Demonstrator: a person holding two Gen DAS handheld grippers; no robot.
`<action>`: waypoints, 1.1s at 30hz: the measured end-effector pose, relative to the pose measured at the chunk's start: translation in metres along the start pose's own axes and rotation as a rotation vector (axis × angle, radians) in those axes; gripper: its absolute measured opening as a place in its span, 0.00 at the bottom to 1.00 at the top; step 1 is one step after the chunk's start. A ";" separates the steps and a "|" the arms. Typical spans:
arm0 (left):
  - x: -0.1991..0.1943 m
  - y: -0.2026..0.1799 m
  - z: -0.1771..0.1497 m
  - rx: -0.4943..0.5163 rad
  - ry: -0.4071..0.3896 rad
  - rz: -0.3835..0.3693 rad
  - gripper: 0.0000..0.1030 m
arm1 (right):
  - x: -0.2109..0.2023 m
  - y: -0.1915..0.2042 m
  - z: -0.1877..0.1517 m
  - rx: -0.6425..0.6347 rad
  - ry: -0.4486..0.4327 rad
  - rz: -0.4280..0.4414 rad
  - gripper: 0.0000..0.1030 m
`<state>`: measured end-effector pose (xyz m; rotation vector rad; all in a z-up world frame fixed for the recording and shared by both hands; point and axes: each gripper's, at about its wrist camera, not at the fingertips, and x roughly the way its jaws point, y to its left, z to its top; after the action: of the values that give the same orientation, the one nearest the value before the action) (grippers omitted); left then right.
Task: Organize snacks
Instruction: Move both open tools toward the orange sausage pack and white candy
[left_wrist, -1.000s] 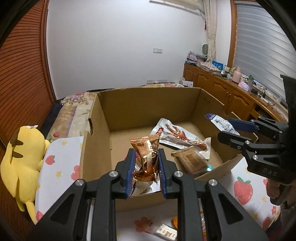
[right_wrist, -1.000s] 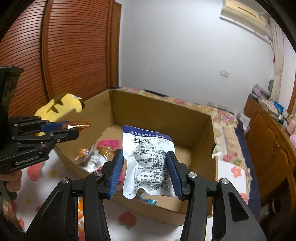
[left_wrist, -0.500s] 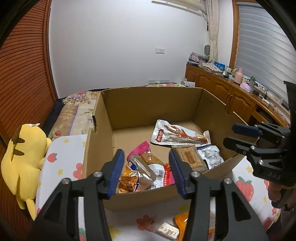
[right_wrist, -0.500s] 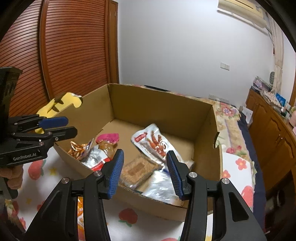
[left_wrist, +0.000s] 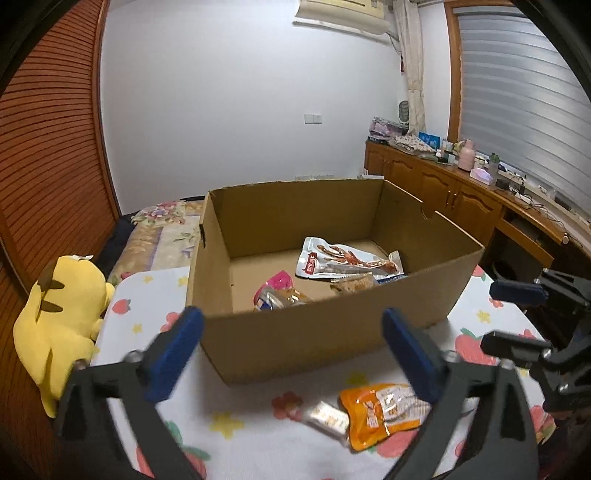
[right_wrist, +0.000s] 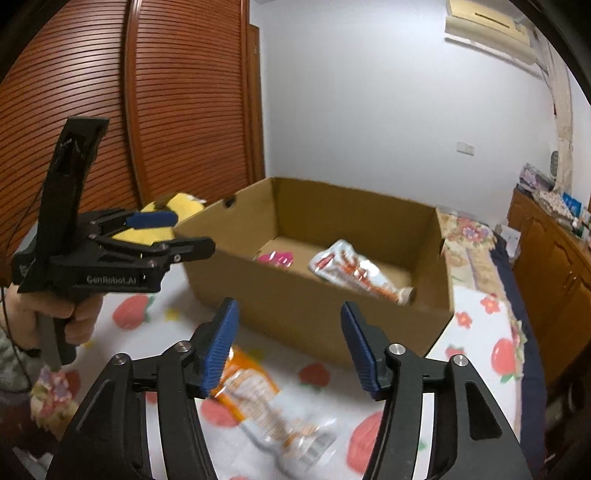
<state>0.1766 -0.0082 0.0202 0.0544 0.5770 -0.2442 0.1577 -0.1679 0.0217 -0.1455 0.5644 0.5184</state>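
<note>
While both claws hang short of the cardboard box (left_wrist: 303, 339), the left gripper (left_wrist: 299, 354) stands spread wide with nothing in it and the right gripper (right_wrist: 290, 347) gapes about halfway, also empty, both having just been opening. An orange snack pouch (left_wrist: 384, 410) and a small wrapped bar (left_wrist: 327, 419) lie on the strawberry-print cloth (left_wrist: 236, 417) before the box. Inside lie a silver-and-red packet (left_wrist: 343, 260), a pink packet (left_wrist: 279, 282) and other snacks.

White wall (left_wrist: 229, 110), slatted wooden doors (right_wrist: 177, 110).
</note>
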 end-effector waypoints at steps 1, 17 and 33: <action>-0.002 -0.001 -0.005 0.002 -0.003 0.001 0.98 | 0.000 0.003 -0.005 -0.006 0.006 0.002 0.60; 0.001 -0.001 -0.075 -0.041 0.107 -0.028 0.98 | 0.045 0.015 -0.068 -0.058 0.207 0.063 0.70; 0.004 0.014 -0.093 -0.090 0.128 -0.031 0.98 | 0.085 0.032 -0.077 -0.152 0.331 0.103 0.71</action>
<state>0.1334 0.0160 -0.0605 -0.0262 0.7161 -0.2463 0.1663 -0.1252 -0.0886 -0.3526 0.8589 0.6426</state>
